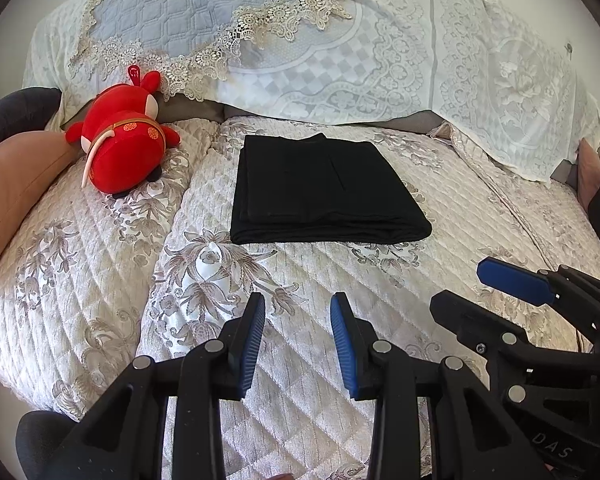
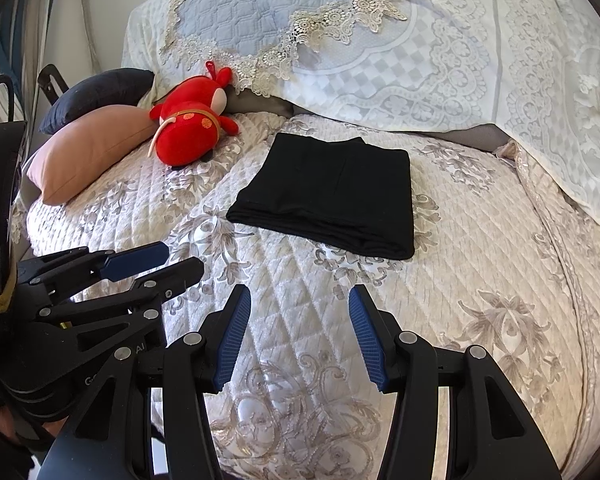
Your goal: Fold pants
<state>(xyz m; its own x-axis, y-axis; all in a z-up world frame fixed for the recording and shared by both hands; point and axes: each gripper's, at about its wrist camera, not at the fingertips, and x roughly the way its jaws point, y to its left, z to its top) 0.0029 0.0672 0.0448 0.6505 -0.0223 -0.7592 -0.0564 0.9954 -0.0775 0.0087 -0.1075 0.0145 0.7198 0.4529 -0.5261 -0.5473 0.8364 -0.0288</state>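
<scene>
Black pants [image 1: 324,190] lie folded into a flat rectangle on the quilted floral sofa cover [image 1: 300,280], also in the right wrist view [image 2: 332,196]. My left gripper [image 1: 298,312] is open and empty, hovering over the cover in front of the pants, clear of them. My right gripper [image 2: 300,308] is open and empty, also short of the pants. The right gripper shows in the left wrist view [image 1: 476,288] at the right; the left gripper shows in the right wrist view [image 2: 184,260] at the left.
A red plush toy [image 1: 120,148] lies left of the pants. A pink cushion [image 2: 88,152] and a dark cushion [image 2: 96,96] sit at the left end. A lace cover [image 1: 380,60] drapes the backrest behind.
</scene>
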